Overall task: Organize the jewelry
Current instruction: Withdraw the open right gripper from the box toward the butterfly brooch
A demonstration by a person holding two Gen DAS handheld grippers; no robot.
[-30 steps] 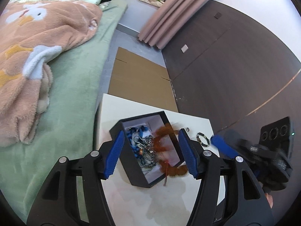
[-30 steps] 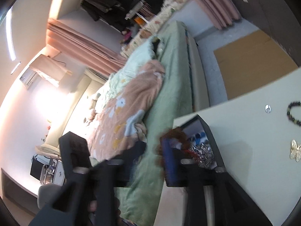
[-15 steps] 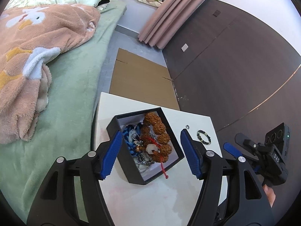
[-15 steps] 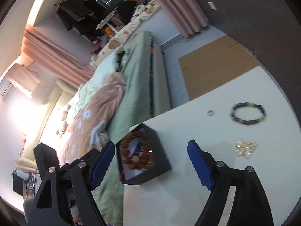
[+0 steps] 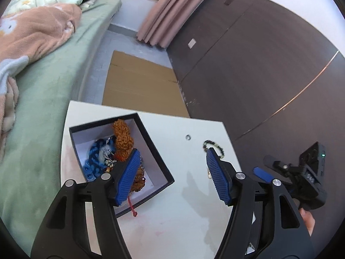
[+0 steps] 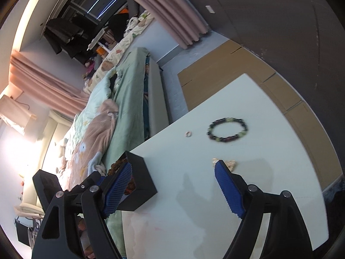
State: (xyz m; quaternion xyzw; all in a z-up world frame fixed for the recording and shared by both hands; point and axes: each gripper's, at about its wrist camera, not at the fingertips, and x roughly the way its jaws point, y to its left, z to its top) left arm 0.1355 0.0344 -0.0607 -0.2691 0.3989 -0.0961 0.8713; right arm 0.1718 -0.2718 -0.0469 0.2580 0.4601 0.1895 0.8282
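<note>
Left wrist view: looks down into the open black square box with pale lining (image 5: 151, 151) on the white table (image 5: 183, 226), showing a rough brown bead string (image 5: 123, 136), a blue chain-link piece (image 5: 94, 157), a silvery chain (image 5: 107, 155) and a red cord end (image 5: 132, 208) draped over the near wall.
Right wrist view: sees the same box (image 6: 142, 183) only from outside, at the table (image 6: 248, 205) corner nearest the green bed (image 6: 127, 99); shows the whole dark-and-green beaded bracelet (image 6: 227, 129).
Loose pieces: bracelet (image 5: 213, 146), small silver ring (image 5: 188, 137) (image 6: 188, 133) and gold butterfly-shaped ornament (image 6: 229, 163) lie apart on the bare table, outside the box.
Hidden: the ornament is partly behind a blue pad in the right wrist view and barely shows in the other; the bracelet's near side is cut off by a pad in the left wrist view; the box contents are tangled.
Left gripper (image 5: 174, 174): jaws apart, nothing between them, one pad over the box.
Right gripper (image 6: 172, 191) (image 5: 267, 170): jaws wide after opening further, empty above the table; a hand (image 5: 307, 219) shows behind it.
Floor: flattened brown cardboard (image 5: 138, 86) beyond the table.
</note>
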